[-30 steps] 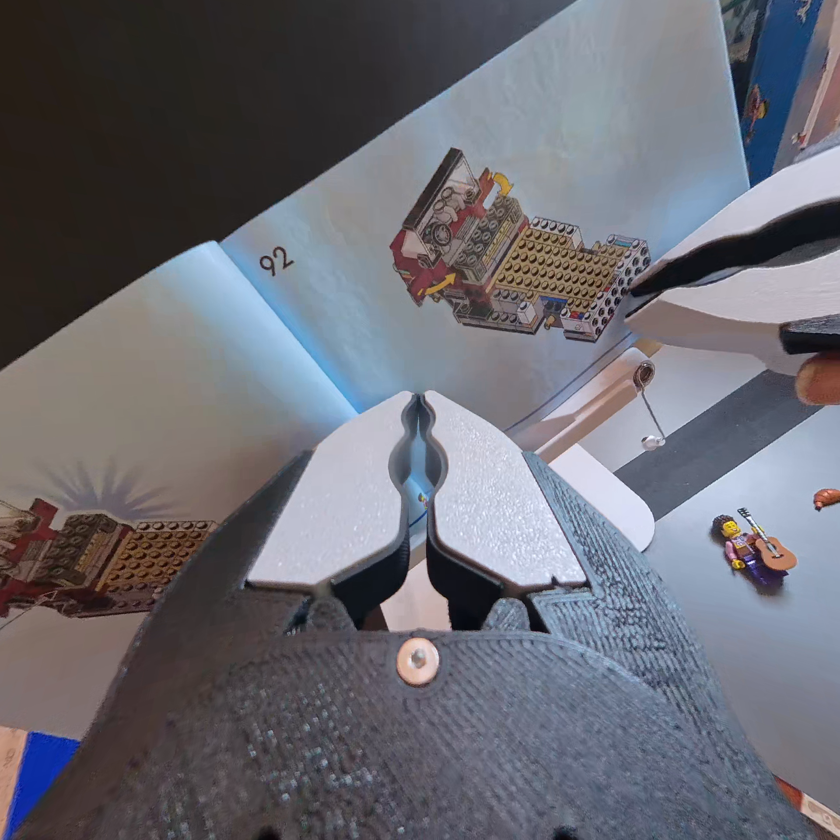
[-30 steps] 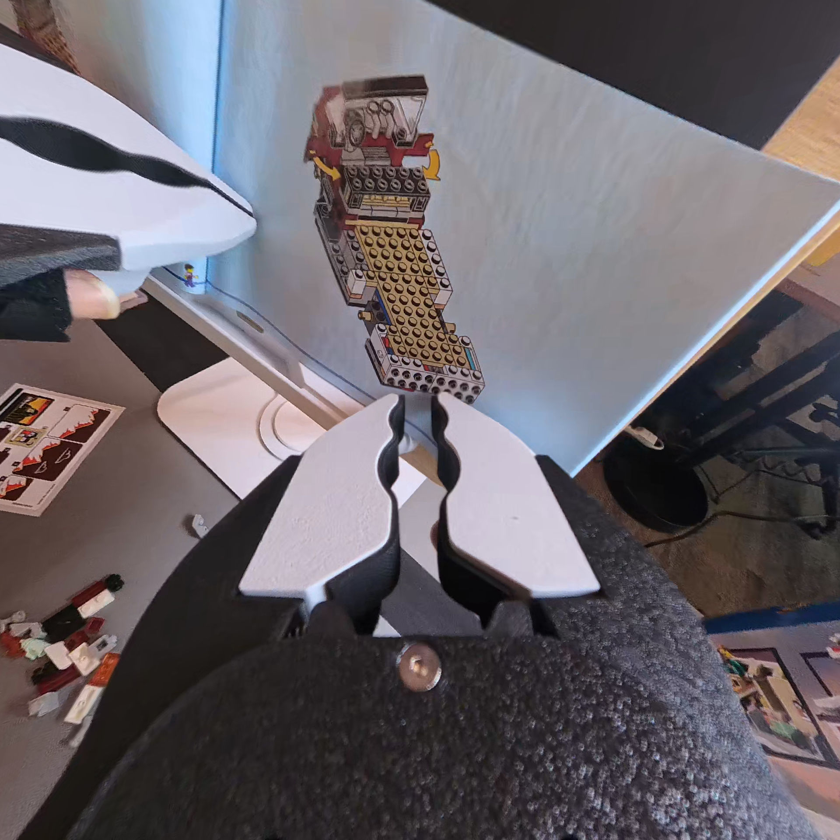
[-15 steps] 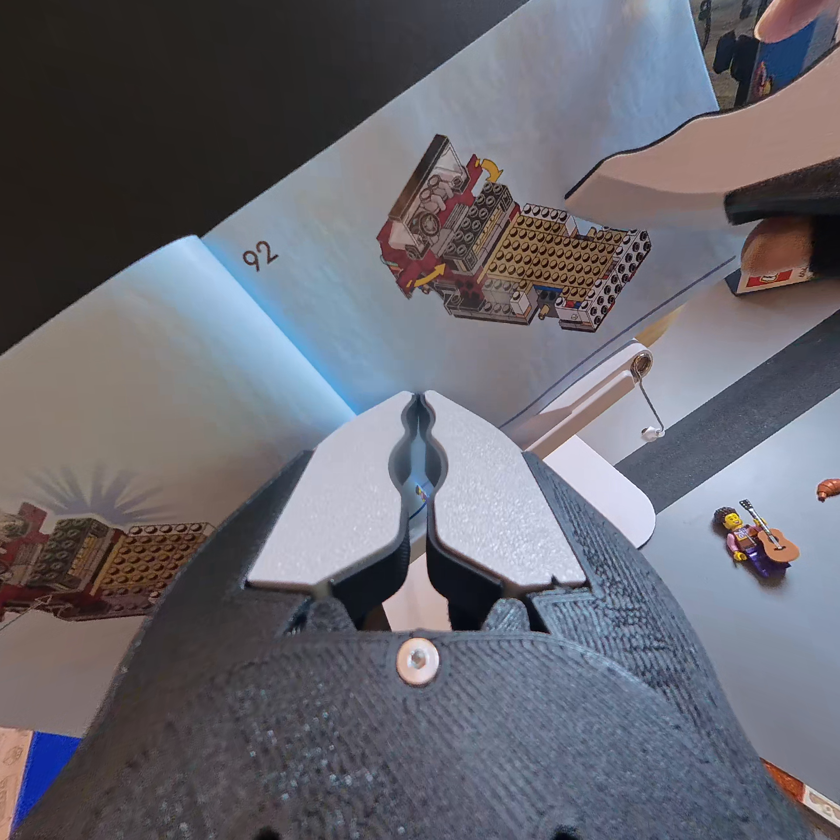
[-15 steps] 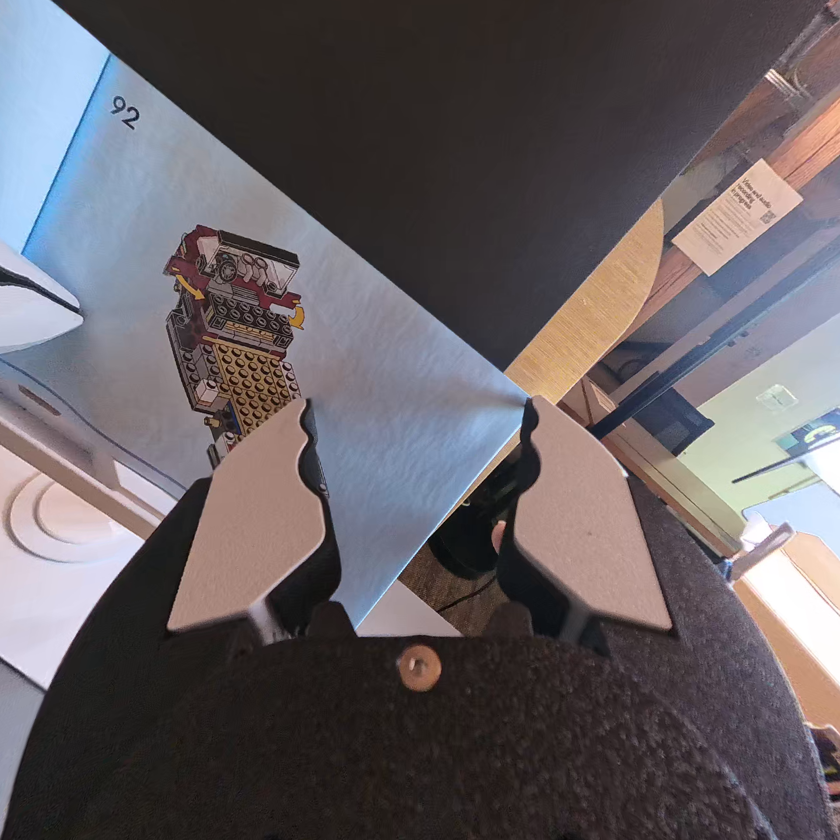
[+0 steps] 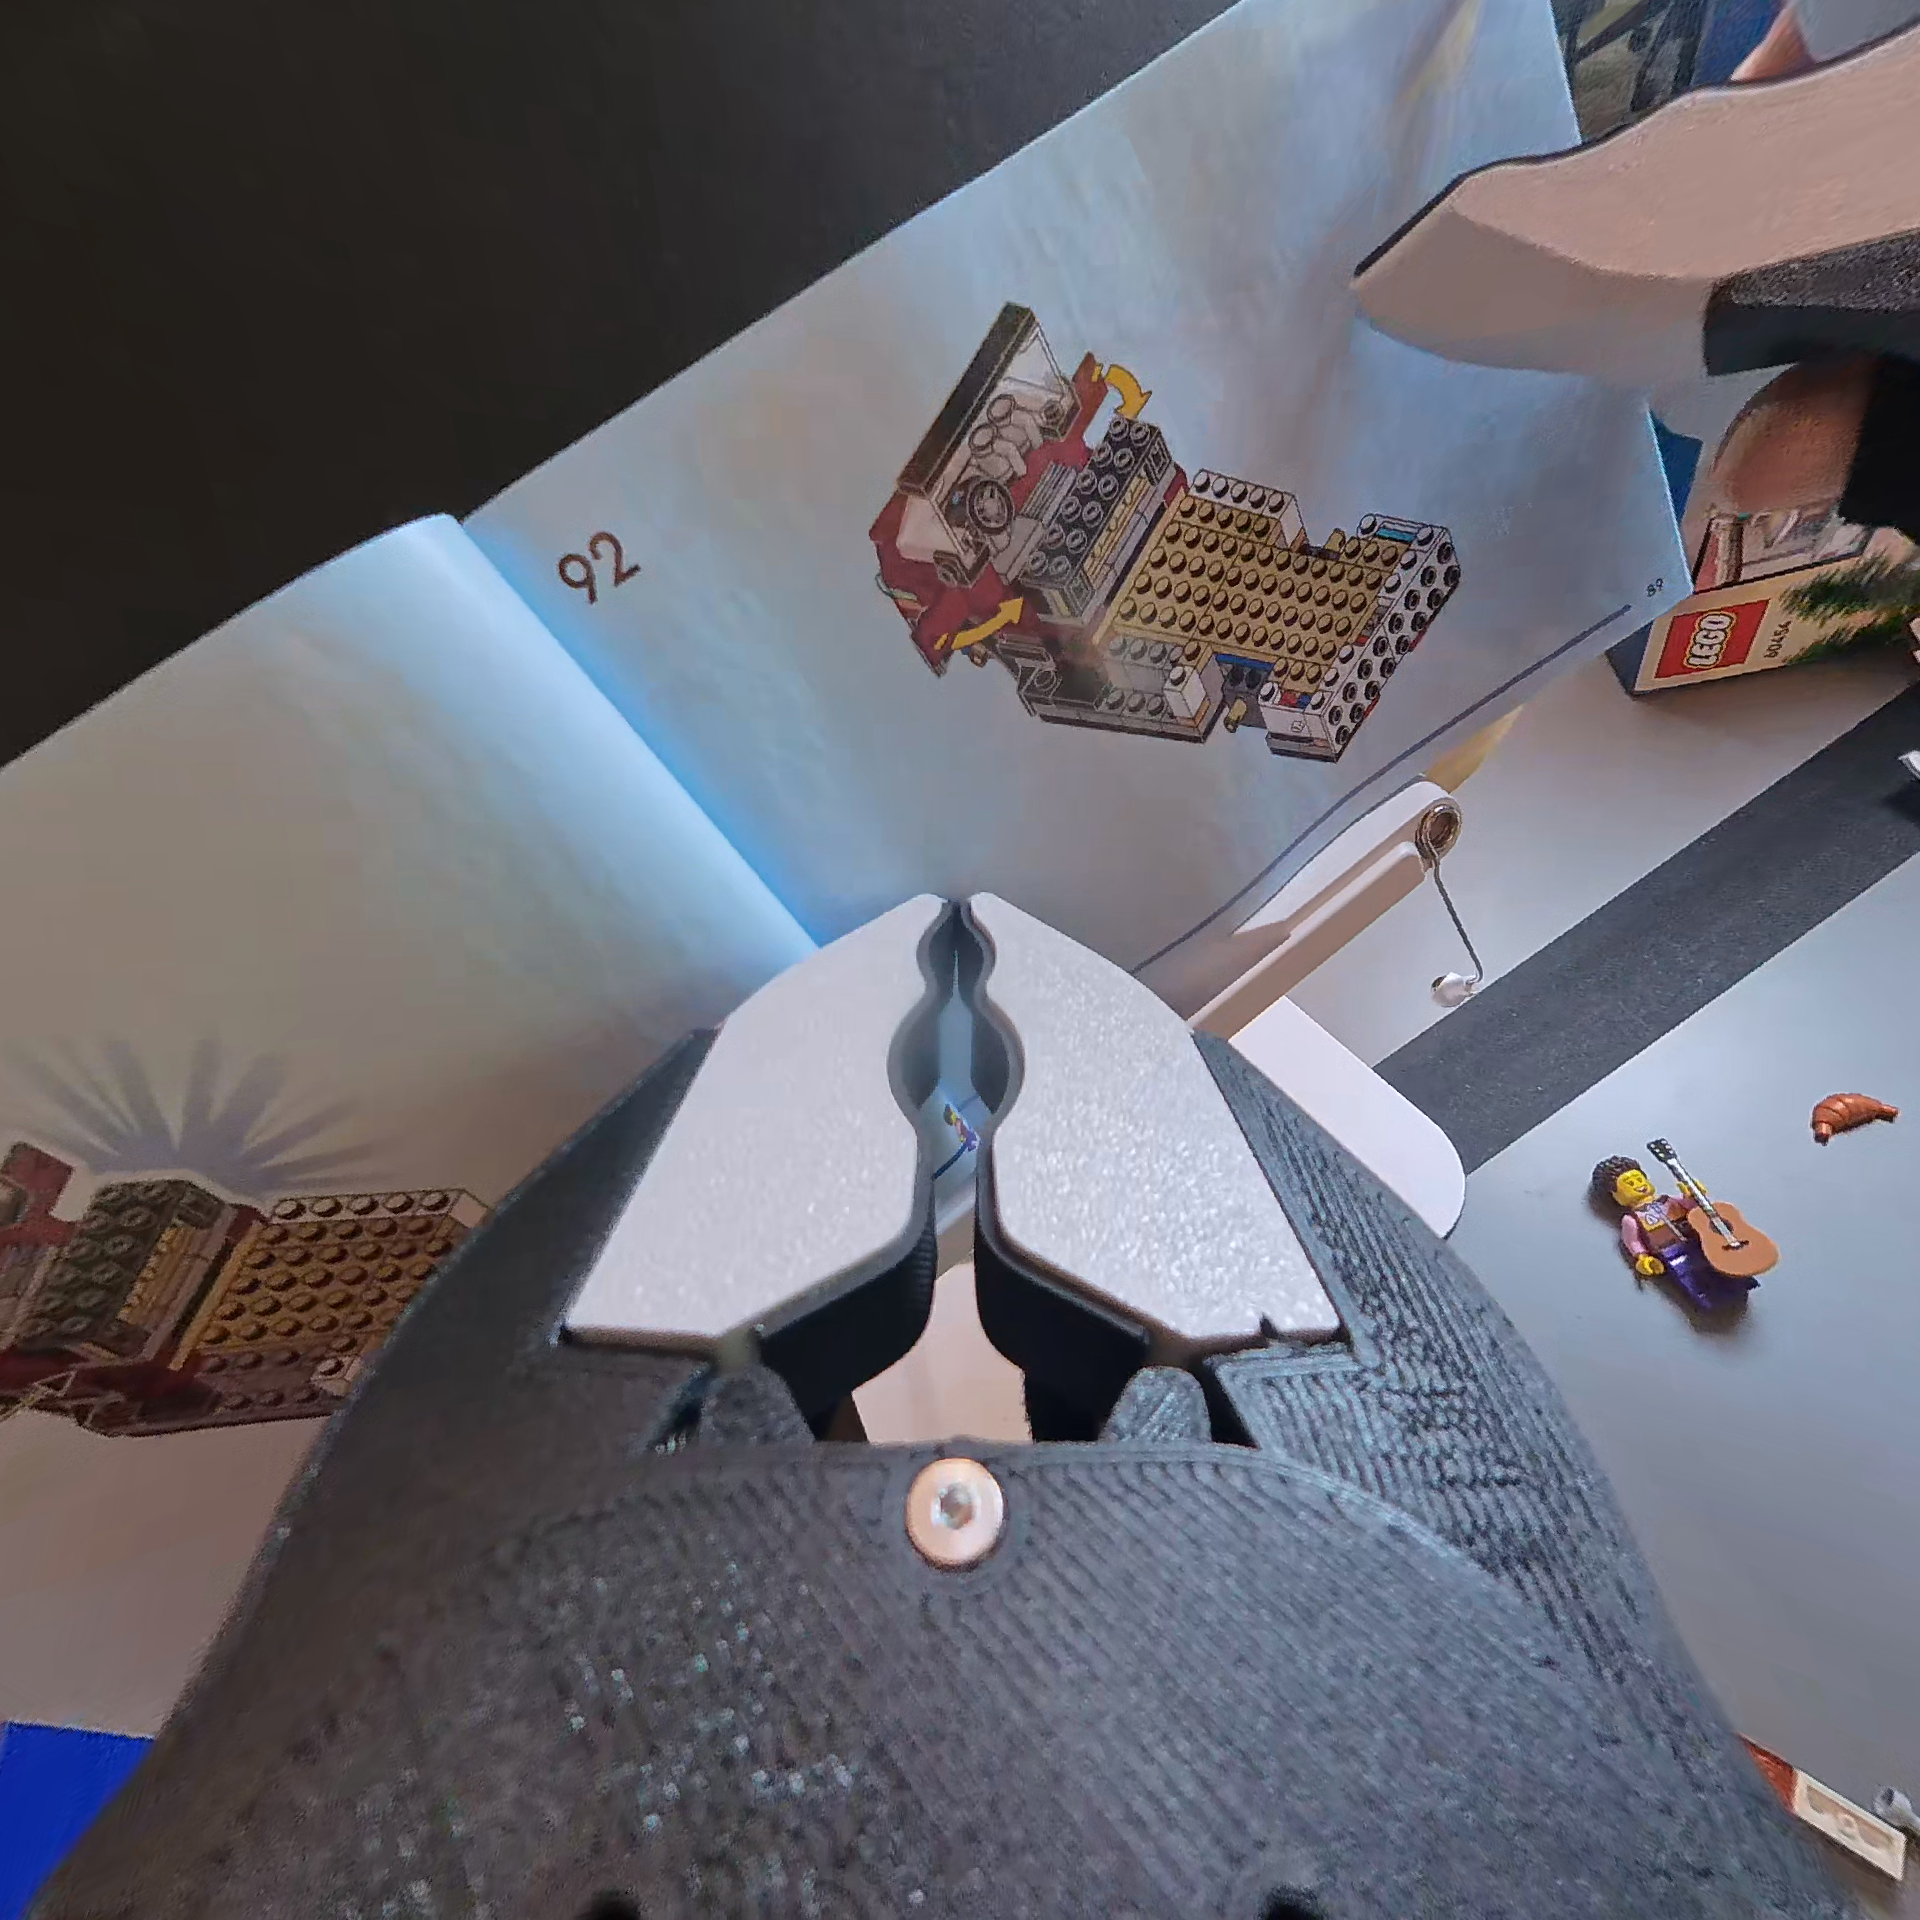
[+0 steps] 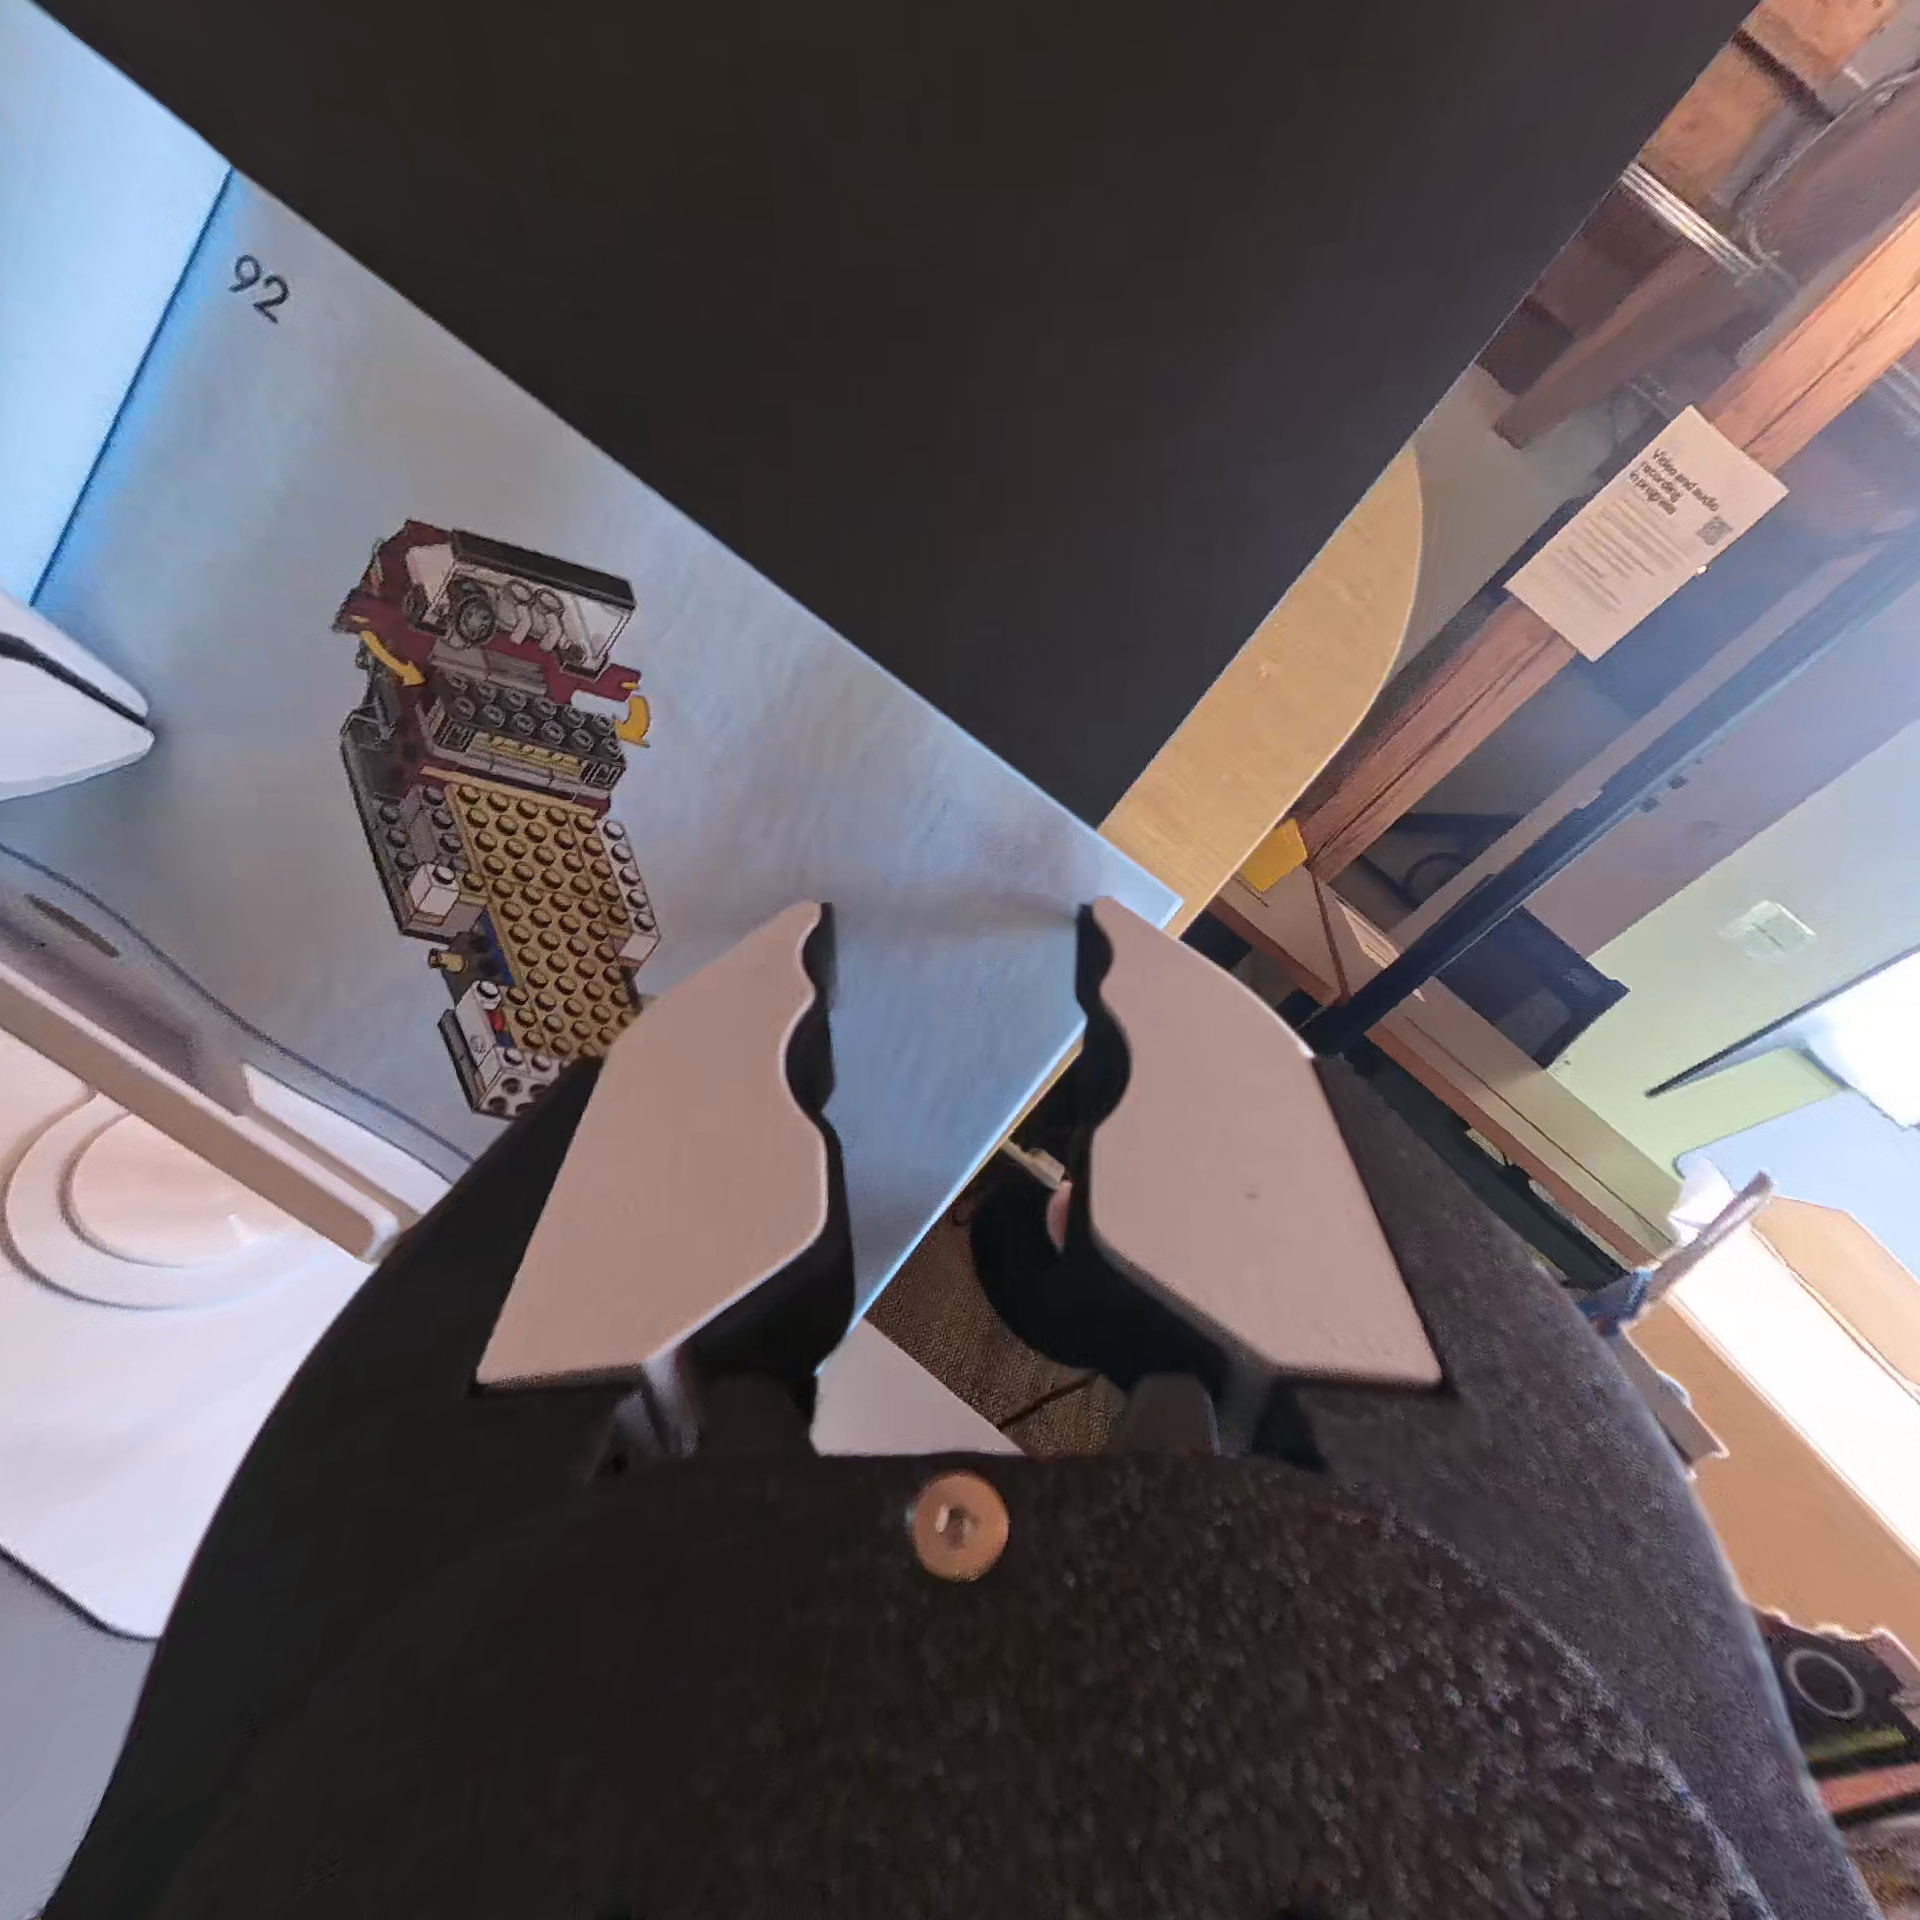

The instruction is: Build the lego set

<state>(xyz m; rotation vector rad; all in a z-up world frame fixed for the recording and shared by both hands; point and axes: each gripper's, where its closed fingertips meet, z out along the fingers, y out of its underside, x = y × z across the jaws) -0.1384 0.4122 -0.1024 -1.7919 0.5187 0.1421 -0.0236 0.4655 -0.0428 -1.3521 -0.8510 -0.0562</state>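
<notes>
Since half a second ago my right claw has narrowed from a wide spread to a partial one, and its view has barely shifted. Its fingers straddle the outer corner of the open instruction booklet; neither pad seems to press the page, though the far pad is partly hidden. My left claw is pressed together at the bottom of the booklet near the fold, apparently pinching the page edge. The booklet leans on a white stand on the grey table. Near the table's right edge lie a minifigure with a guitar, a tiny croissant and a toy box.
</notes>
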